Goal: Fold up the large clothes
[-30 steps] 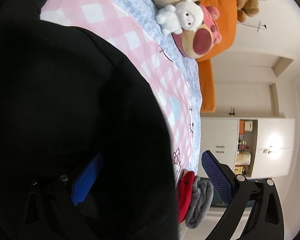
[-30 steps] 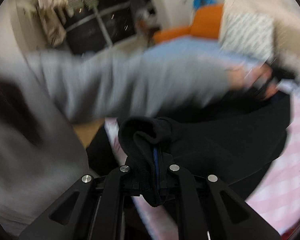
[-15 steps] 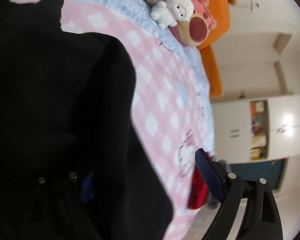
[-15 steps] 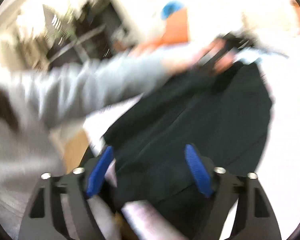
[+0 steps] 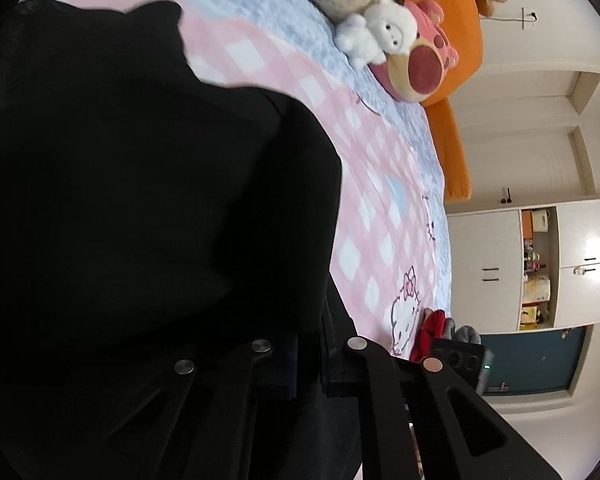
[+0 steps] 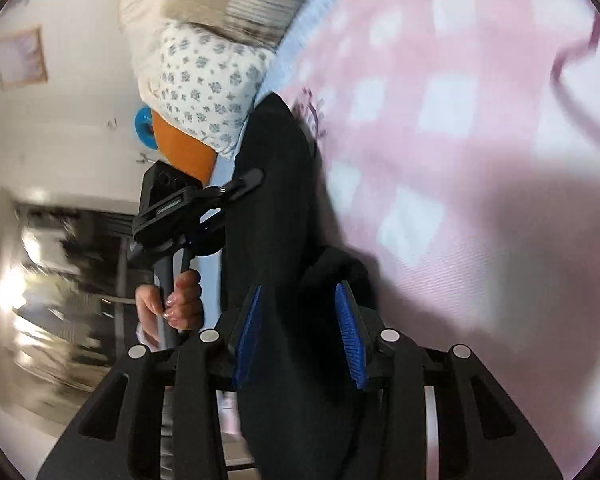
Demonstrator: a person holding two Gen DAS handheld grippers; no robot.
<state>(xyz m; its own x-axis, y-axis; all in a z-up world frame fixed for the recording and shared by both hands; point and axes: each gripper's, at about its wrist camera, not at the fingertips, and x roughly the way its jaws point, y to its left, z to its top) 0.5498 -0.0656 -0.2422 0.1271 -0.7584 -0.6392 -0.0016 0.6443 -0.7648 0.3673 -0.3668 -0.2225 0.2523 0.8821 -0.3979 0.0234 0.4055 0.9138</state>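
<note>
A large black garment (image 5: pixel 140 200) lies on the pink checked bedspread (image 5: pixel 380 208) and fills the left of the left wrist view. My left gripper (image 5: pixel 308 364) is shut on a fold of it at the garment's near edge. From the right wrist view the garment (image 6: pixel 276 184) runs as a long dark strip down between the blue pads (image 6: pixel 350 336). My right gripper (image 6: pixel 300 320) has its jaws closing with this cloth between them, a gap still showing. Beyond it a hand (image 6: pixel 172 304) holds the left gripper (image 6: pixel 252 179) at the garment's far end.
Plush toys (image 5: pixel 380 36) and an orange cushion (image 5: pixel 452 152) sit at the bed's head. A flowered pillow (image 6: pixel 204 80) lies beside the garment's far end. Red and grey clothes (image 5: pixel 434 328) lie at the bed's edge, and a white wardrobe (image 5: pixel 540 268) stands behind.
The left jaws closed on the black cloth. The right gripper let go of its bunched black fabric, rolled and swept down to the bed, where its jaws now narrow around the garment.
</note>
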